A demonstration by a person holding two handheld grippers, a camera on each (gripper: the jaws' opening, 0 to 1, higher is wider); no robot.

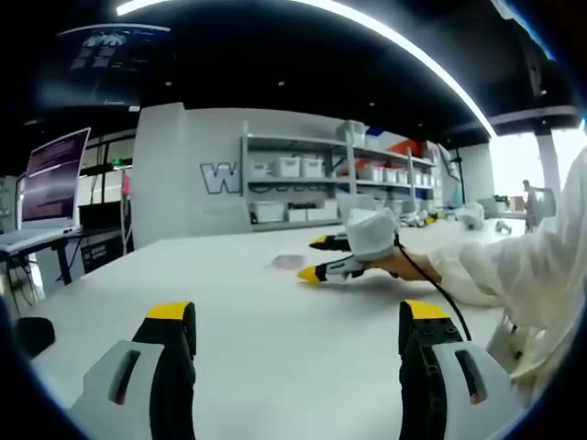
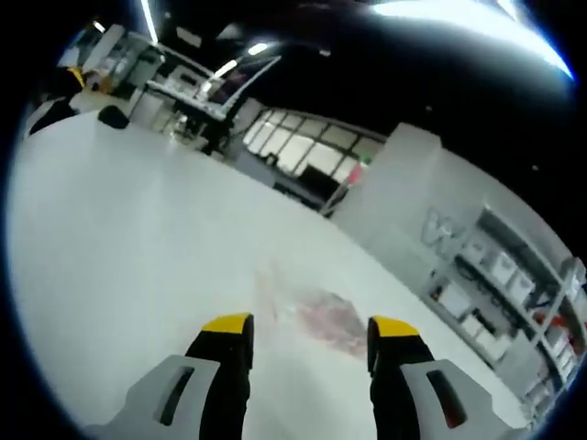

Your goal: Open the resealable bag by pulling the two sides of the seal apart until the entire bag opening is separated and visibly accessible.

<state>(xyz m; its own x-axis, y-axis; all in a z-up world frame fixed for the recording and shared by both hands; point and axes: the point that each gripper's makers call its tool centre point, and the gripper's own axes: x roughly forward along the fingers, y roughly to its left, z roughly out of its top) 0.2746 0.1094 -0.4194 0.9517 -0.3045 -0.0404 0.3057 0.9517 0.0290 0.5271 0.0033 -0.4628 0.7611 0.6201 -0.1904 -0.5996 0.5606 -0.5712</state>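
Resealable bag (image 2: 323, 321) flat before right gripper (image 2: 310, 341)

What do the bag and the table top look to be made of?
Bag: thin clear plastic film, probably; the white top shows through it and pinkish contents blur inside. Table: smooth white laminate or similar, with a soft satin sheen, no grain visible.

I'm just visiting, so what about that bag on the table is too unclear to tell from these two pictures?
- Bag, right gripper view: motion blur hides the seal; open or shut cannot be told.
- Bag, left gripper view: too small and far; contents unreadable.
- Right gripper, left gripper view: the hand and white housing cover its rear.
- Left gripper: lower body cut off by the picture edge.
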